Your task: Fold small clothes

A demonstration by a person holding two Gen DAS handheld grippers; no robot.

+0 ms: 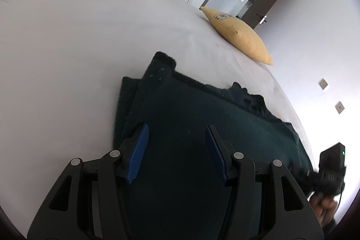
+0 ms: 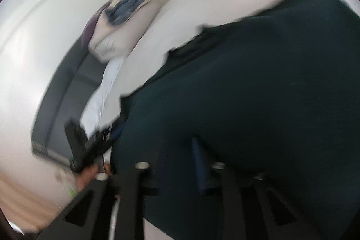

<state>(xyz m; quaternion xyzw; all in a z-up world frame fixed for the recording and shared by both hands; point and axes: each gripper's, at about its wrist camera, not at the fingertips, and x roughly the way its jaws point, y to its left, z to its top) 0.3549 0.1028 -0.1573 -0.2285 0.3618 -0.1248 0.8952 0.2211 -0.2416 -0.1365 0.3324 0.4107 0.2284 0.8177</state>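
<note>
Lying partly folded on the pale bed point(image 1: 67, 48), the dark green garment point(image 1: 191, 118) needs further folds: the left gripper point(image 1: 176, 150) hovers over it with fingers released, while the right gripper point(image 2: 180, 163), blurred, appears nearly clenched on its near edge.

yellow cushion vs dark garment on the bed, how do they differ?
The cushion is mustard yellow; the garment is very dark green. The cushion is plump and sits near the bed's far edge; the garment lies flat and spread, right under the left gripper. Both rest on the pale bed.
</note>
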